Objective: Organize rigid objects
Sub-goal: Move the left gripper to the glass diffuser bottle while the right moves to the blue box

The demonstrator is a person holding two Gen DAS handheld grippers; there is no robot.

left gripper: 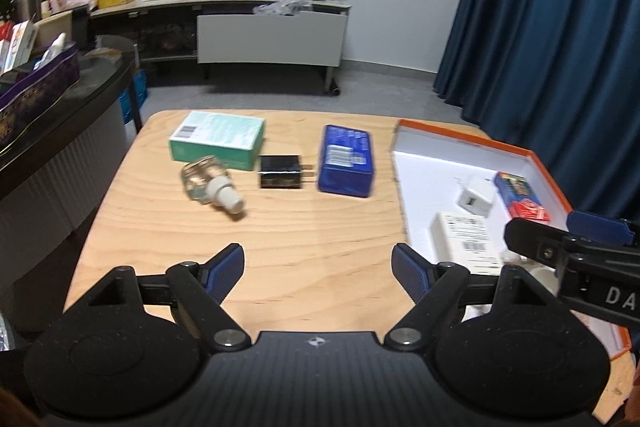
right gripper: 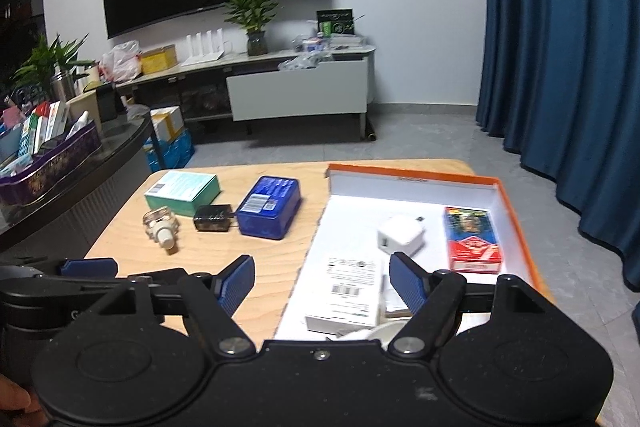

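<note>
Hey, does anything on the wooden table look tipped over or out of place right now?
Yes. The small glass bottle lies on its side on the table, white cap toward the camera, in front of the green box. Nothing looks spilled. The other loose items sit flat.

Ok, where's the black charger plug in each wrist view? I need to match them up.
Left wrist view: black charger plug sits at centre on the wooden table, between the green box and the blue box.
Right wrist view: left of centre, touching the blue box.
Shared landmark: the orange-rimmed tray to the right.
</note>
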